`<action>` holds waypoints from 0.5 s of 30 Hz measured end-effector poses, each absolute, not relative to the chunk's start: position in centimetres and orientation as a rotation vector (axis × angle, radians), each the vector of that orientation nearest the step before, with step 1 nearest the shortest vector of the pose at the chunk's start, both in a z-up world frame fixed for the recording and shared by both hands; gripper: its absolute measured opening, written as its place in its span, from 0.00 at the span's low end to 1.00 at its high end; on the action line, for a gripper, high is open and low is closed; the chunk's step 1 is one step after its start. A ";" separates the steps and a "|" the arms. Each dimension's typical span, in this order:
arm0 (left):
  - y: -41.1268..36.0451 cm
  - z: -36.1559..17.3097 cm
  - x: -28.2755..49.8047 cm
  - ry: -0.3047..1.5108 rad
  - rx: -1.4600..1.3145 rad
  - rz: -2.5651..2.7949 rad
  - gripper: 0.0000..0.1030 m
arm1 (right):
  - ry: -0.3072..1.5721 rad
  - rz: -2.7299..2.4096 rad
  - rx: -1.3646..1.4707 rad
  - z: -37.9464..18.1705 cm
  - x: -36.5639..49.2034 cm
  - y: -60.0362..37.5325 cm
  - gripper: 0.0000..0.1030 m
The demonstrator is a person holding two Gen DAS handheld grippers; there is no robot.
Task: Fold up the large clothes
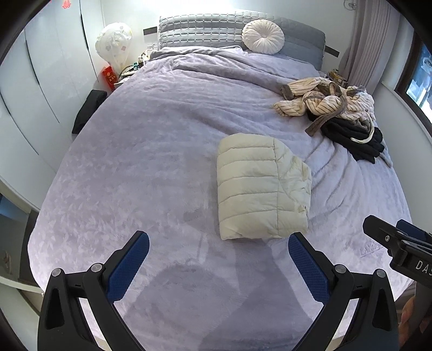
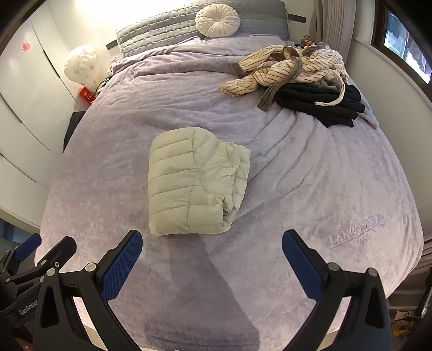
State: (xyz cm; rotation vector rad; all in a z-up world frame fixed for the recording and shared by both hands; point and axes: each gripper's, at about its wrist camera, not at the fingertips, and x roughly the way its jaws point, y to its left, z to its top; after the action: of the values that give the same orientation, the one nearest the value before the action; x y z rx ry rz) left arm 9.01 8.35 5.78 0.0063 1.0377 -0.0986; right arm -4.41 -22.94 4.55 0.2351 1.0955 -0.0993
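A cream quilted puffer jacket lies folded into a compact rectangle in the middle of the lilac bedspread. My left gripper hovers above the bed just in front of the jacket's near edge, open, nothing between its blue pads. My right gripper is likewise raised over the bed short of the jacket, open wide and empty. In the left wrist view the right gripper shows at the right edge, fingertips out of frame. The left gripper's side appears at the lower left of the right wrist view.
A heap of clothes sits at the far right of the bed: a striped cream robe over a dark garment. A round white cushion leans on the grey headboard. White wardrobe doors line the left side.
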 end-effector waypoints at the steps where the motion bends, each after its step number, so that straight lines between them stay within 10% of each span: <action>1: 8.3 5.8 8.9 1.037 0.006 -0.100 1.00 | 1.096 -0.102 0.231 4.5 -4.3 -23.0 1.00; 15: 8.5 5.6 8.9 1.050 0.013 -0.099 1.00 | 1.096 -0.107 0.229 4.7 -5.0 -21.9 1.00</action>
State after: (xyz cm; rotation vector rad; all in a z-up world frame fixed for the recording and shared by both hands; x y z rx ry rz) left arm 8.91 8.53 5.59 0.0132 1.0499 -0.0994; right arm -5.01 -21.93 4.71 0.2290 1.0961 -0.1065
